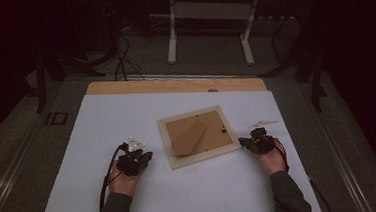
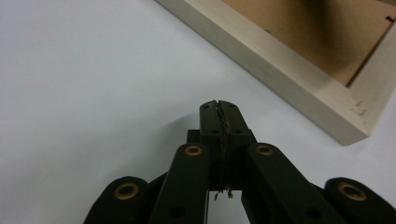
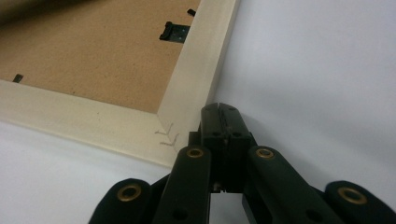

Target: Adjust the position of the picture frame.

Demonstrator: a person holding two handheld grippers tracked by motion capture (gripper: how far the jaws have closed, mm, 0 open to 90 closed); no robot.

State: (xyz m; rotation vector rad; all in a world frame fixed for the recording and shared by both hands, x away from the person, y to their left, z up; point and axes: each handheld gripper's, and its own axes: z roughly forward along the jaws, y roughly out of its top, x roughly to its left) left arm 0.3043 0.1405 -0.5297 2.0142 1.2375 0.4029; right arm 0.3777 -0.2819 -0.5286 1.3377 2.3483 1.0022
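The left tool (image 2: pixel 219 105) consists of two matte black jaws, flat-sided and square-tipped, driven by black link arms fitted with brass-coloured pivot bushings. The jaws are pressed fully together with nothing between them; a rough, worn seam marks the line where the pads meet. The tip rests low over the surface (image 2: pixel 93 70), near the picture frame (image 2: pixel 299 70) but apart from it, beside one of the frame's corners.

The right tool (image 3: pixel 220 108) is of the same construction. Its jaws are likewise fully closed and hold nothing. The tip sits just beside the outer edge of the picture frame (image 3: pixel 187 88) at a mitred corner; whether it touches the wood cannot be told.

The picture frame (image 1: pixel 199 136) lies flat, back side up, between the two tools near the middle of the surface, turned slightly askew. Its moulding is pale, unfinished wood with a square profile. The back panel (image 3: pixel 93 56) is brown fibreboard with a fine matte grain, retained by small black metal clips (image 3: pixel 174 31).

The surface (image 1: pixel 127 120) is a smooth white rectangular sheet.
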